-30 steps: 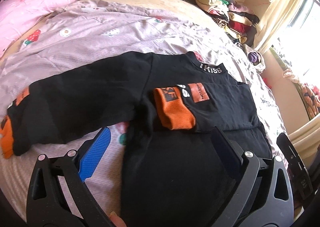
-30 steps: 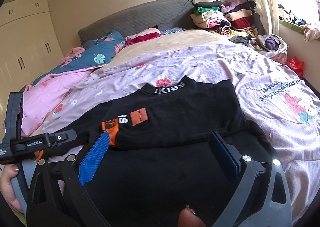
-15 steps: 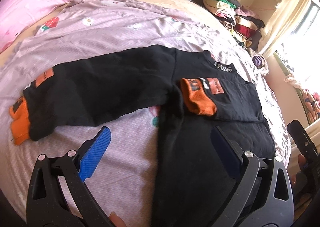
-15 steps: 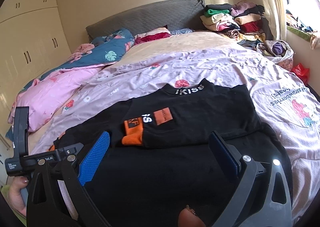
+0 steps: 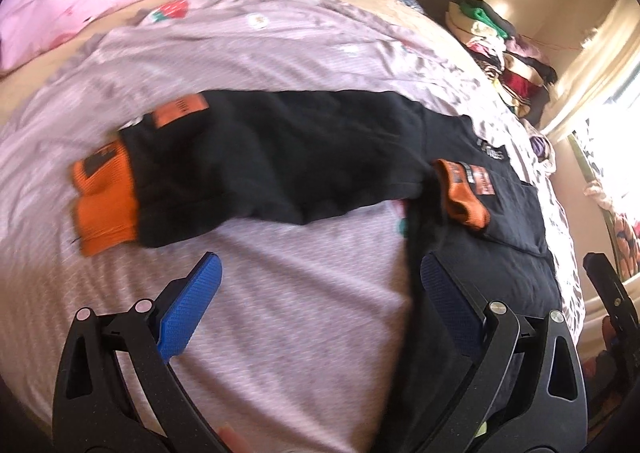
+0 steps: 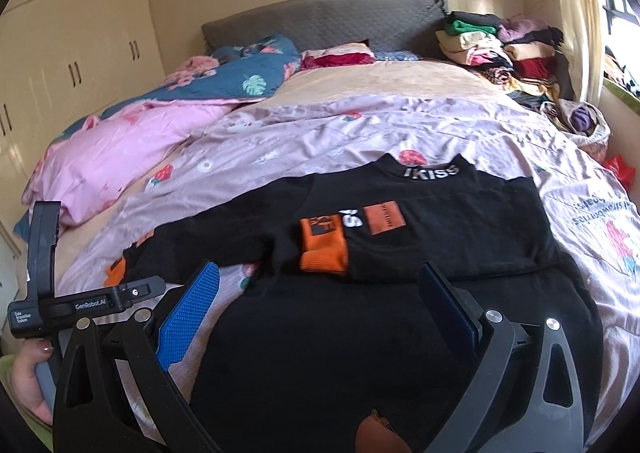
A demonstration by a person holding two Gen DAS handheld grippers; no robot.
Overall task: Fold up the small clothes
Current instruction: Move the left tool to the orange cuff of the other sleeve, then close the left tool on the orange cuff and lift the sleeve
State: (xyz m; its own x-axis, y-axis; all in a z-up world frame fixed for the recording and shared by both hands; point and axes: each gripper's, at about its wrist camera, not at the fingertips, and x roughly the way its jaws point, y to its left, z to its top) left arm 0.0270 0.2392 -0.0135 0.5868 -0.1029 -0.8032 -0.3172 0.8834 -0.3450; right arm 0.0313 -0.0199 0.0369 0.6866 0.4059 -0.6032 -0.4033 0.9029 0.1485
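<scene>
A small black sweatshirt (image 6: 400, 317) with orange cuffs lies flat on the lilac bedcover (image 6: 312, 133). One sleeve is folded across the chest, its orange cuff (image 6: 324, 249) near the middle. The other sleeve (image 5: 280, 161) stretches out to the left, and its orange cuff (image 5: 104, 201) lies on the cover. My left gripper (image 5: 320, 285) is open and empty above the cover, just below the stretched sleeve. My right gripper (image 6: 320, 293) is open and empty above the sweatshirt's lower body. The left gripper's body (image 6: 52, 285) also shows in the right wrist view.
A pink quilt (image 6: 120, 157) and a blue leaf-print quilt (image 6: 248, 73) lie at the far left. A stack of folded clothes (image 6: 500, 45) stands at the far right by the grey headboard (image 6: 328, 21). White wardrobes (image 6: 72, 53) line the left wall.
My left gripper has swung left, from over the sweatshirt's body to the stretched-out sleeve and its cuff. My right gripper has drawn back slightly. The sweatshirt has not moved.
</scene>
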